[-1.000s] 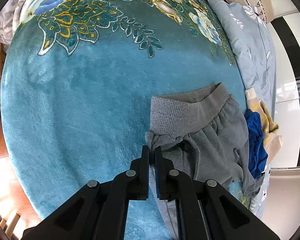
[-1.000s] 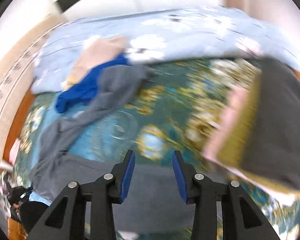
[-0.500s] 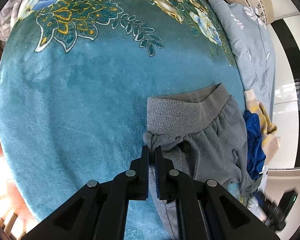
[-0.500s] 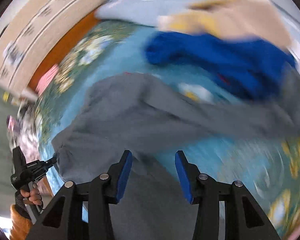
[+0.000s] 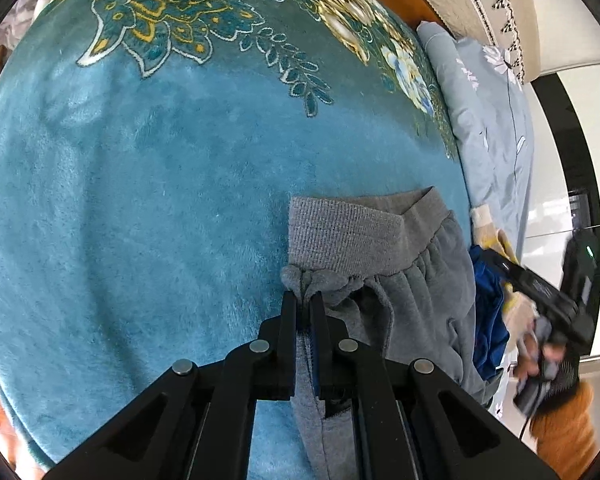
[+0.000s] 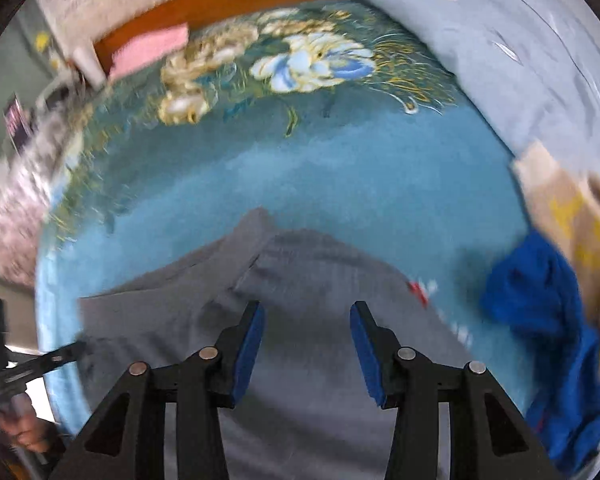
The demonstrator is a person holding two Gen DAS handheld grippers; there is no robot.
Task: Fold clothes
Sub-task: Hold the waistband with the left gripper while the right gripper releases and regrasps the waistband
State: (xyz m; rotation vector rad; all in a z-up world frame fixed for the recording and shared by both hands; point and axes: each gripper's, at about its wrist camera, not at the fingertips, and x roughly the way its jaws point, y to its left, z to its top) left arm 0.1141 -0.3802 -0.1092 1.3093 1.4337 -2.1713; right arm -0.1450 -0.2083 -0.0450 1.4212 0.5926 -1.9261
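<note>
Two hand-held grippers work over grey trousers (image 5: 384, 280) spread on a teal floral blanket (image 5: 140, 200). The left hand-held gripper (image 5: 305, 300) pinches a bunched fold just below the ribbed waistband. The right hand-held gripper (image 6: 307, 320) hangs over the grey cloth, jaws apart, apparently gripping nothing, though that view is blurred. Just beside lie a blue garment (image 6: 540, 304) and a beige one (image 6: 568, 208).

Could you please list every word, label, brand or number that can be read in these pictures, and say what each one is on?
None can be read.
The right gripper, seen from the left wrist: faint markings on its black body, too blurred to read.
The grey pants, the teal floral blanket and the blue garment: no readable text.
</note>
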